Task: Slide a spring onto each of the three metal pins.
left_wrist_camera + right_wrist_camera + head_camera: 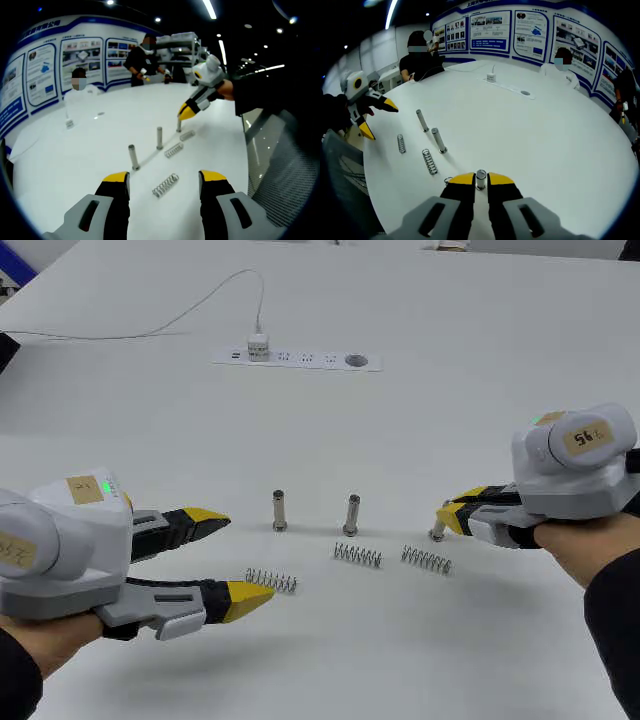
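We hold left tool (245, 555) wide open, left of middle pin (352, 513), by left spring (272, 580) lying on desk (450, 420). Right tool (480, 180) narrow, clamping right pin (480, 174), right of middle pin. Spring: thin wire coil, light, squashy, rolls; we'd pinch mid-coil gently. Pins smooth, stiff metal, upright.

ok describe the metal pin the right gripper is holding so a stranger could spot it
On the white table, in front of the white power strip, three upright metal pins stand in a row. Take the one at the row's right end, the only pin clamped between the yellow tips of the right gripper; the other two stand free.
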